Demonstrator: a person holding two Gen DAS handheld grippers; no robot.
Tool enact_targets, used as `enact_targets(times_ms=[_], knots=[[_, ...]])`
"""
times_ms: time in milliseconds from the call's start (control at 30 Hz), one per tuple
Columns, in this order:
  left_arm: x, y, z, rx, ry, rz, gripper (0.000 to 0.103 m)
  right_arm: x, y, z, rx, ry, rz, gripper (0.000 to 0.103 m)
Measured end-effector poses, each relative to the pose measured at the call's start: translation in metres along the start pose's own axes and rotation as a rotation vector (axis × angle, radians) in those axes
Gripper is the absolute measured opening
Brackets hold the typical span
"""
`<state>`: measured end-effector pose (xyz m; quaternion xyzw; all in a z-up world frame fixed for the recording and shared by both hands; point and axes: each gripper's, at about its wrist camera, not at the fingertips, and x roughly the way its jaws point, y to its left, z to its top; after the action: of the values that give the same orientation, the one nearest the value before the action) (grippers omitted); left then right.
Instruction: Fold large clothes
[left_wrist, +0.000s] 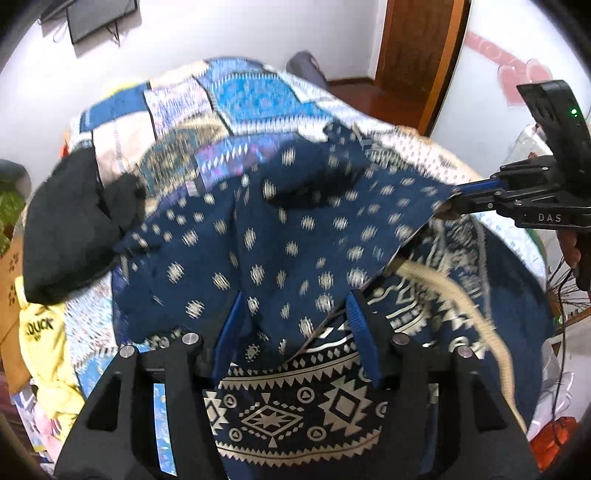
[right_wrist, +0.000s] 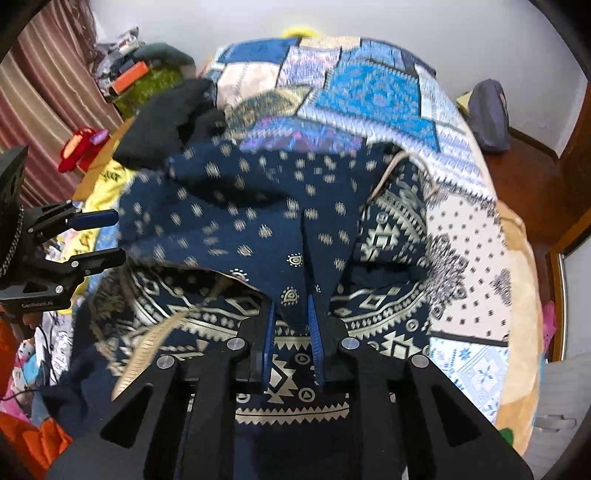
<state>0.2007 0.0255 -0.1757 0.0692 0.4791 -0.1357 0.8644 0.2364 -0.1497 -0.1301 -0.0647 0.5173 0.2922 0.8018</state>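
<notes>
A large navy garment (left_wrist: 280, 236) with cream dots and an Aztec border lies on the bed, one layer lifted and folded over; it also shows in the right wrist view (right_wrist: 251, 214). My left gripper (left_wrist: 295, 306) has its blue fingers wide apart with cloth draped between them; in the right wrist view (right_wrist: 114, 236) its jaws stand apart at the cloth's left edge. My right gripper (right_wrist: 293, 314) is shut on a fold of the navy cloth; in the left wrist view (left_wrist: 454, 199) it pinches the cloth's right corner.
A patchwork quilt (left_wrist: 236, 92) covers the bed. A black garment (left_wrist: 70, 221) and a yellow one (left_wrist: 40, 332) lie at the left. A cream rope cord (left_wrist: 465, 302) trails over the garment. A wooden door (left_wrist: 417, 44) stands beyond.
</notes>
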Motion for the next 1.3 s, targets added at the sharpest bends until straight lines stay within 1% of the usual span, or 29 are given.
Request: enact_targets(times_ms=[133, 167, 233, 300, 367, 433, 533, 667, 733, 800, 900, 967, 1033, 1100, 1167, 1233, 1300], knots=[[-0.028, 0.008, 0.014, -0.029, -0.090, 0.018, 0.063, -0.023, 0.003, 0.013, -0.002, -0.074, 0.002, 0.017], [-0.032, 0.011, 0.018, -0.036, -0.109, 0.026, 0.064, -0.026, 0.004, 0.017, 0.000, -0.088, 0.002, 0.018], [-0.038, 0.017, 0.028, -0.044, -0.140, 0.066, 0.067, -0.031, 0.006, 0.028, 0.008, -0.121, -0.006, 0.025], [-0.037, 0.023, 0.035, -0.051, -0.150, 0.094, 0.068, -0.032, 0.009, 0.036, 0.018, -0.146, -0.018, 0.039], [-0.029, 0.033, 0.043, -0.075, -0.143, 0.098, 0.072, -0.028, 0.011, 0.044, 0.031, -0.164, -0.021, 0.041], [-0.015, 0.041, 0.047, -0.102, -0.119, 0.099, 0.076, -0.014, 0.012, 0.049, 0.044, -0.144, -0.018, 0.041], [0.013, 0.048, 0.046, -0.140, -0.054, 0.093, 0.077, 0.011, 0.011, 0.049, 0.058, -0.090, -0.034, 0.041], [0.048, 0.049, 0.034, -0.176, 0.027, 0.081, 0.077, 0.052, 0.008, 0.036, 0.060, 0.024, -0.053, 0.041], [0.063, 0.047, 0.025, -0.168, 0.052, 0.110, 0.077, 0.070, 0.006, 0.026, 0.053, 0.080, -0.063, 0.041], [0.073, 0.043, 0.017, -0.137, 0.073, 0.134, 0.078, 0.081, 0.004, 0.017, 0.056, 0.109, -0.059, 0.042], [0.079, 0.036, 0.009, -0.086, 0.078, 0.168, 0.082, 0.077, 0.001, 0.015, 0.060, 0.099, -0.052, 0.045], [0.076, 0.031, 0.007, -0.053, 0.072, 0.185, 0.083, 0.071, 0.000, 0.017, 0.060, 0.107, -0.051, 0.045], [0.070, 0.031, 0.007, -0.047, 0.068, 0.174, 0.083, 0.062, 0.000, 0.019, 0.053, 0.094, -0.065, 0.045], [0.059, 0.034, 0.009, -0.063, 0.053, 0.139, 0.083, 0.055, 0.001, 0.022, 0.040, 0.075, -0.074, 0.045], [0.043, 0.041, 0.011, -0.088, 0.021, 0.108, 0.083, 0.042, -0.002, 0.026, 0.031, 0.041, -0.076, 0.045], [0.028, 0.049, 0.014, -0.113, -0.016, 0.105, 0.083, 0.029, -0.007, 0.031, 0.035, 0.004, -0.084, 0.045], [0.010, 0.063, 0.017, -0.148, -0.058, 0.128, 0.083, 0.016, -0.013, 0.035, 0.048, -0.032, -0.089, 0.045]])
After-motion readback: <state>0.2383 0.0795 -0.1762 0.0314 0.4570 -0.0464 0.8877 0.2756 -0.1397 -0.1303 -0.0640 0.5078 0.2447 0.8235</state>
